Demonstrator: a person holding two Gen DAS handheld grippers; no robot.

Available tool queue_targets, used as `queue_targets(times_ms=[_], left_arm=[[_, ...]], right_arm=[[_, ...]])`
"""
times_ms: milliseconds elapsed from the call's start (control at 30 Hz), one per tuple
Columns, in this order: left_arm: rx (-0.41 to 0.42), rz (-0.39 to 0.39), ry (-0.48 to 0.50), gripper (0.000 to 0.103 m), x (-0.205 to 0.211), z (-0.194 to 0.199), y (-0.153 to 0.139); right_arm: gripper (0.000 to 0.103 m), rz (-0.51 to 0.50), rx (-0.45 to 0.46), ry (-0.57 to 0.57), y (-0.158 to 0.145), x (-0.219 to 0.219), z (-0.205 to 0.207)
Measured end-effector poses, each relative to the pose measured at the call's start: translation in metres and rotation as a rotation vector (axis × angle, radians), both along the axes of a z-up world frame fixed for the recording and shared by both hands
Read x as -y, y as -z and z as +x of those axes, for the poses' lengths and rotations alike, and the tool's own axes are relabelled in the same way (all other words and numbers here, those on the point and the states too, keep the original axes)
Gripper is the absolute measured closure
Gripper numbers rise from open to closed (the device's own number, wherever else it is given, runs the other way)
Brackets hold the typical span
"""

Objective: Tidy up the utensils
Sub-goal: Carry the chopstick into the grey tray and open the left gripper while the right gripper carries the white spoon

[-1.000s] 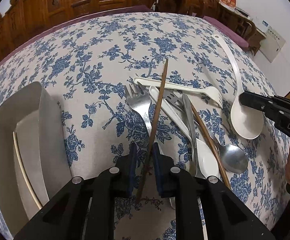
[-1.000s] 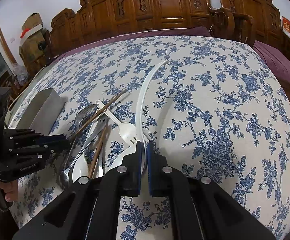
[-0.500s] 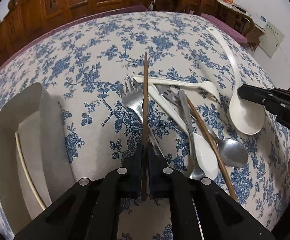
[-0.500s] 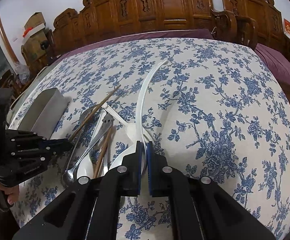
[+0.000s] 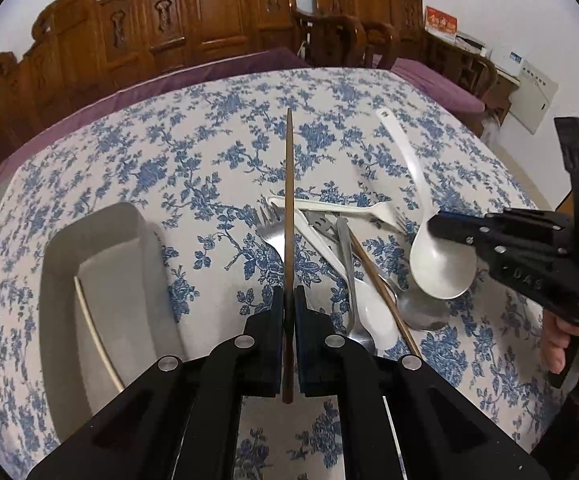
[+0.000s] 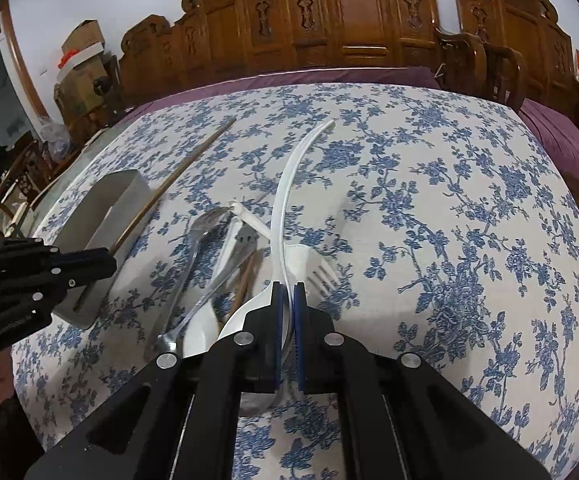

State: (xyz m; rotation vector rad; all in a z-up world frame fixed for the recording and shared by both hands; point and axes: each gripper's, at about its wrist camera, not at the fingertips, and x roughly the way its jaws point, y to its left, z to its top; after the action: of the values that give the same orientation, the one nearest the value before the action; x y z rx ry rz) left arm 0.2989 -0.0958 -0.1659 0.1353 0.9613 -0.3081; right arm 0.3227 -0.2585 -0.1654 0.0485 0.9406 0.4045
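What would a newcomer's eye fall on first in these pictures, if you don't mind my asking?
Probably the dark wooden chopstick clamped in the left gripper and jutting out over the blue-flowered tablecloth. Next comes the long white ladle, its handle pinched by the right gripper, above a jumble of forks and spoons mid-table. To the left sits a grey tray holding one pale chopstick.
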Motion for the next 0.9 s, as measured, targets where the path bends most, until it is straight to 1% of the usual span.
queue_targets(times_ms=[233, 433, 900], left_arm=[[0.019, -0.01, -0.013, 0.099, -0.014, -0.013, -0.011], [0.037, -0.019, -0.047, 0.099, -0.039, -0.025, -0.019], [0.028, -0.004, -0.144, 0.099, -0.102, -0.038, -0.014]], right_arm=[[0.097, 0.009, 0.007, -0.03, -0.005, -0.012, -0.011], [0.097, 0.009, 0.009, -0.057, -0.007, -0.024, -0.02], [0.097, -0.026, 0.016, -0.11, -0.005, -0.053, -0.035]])
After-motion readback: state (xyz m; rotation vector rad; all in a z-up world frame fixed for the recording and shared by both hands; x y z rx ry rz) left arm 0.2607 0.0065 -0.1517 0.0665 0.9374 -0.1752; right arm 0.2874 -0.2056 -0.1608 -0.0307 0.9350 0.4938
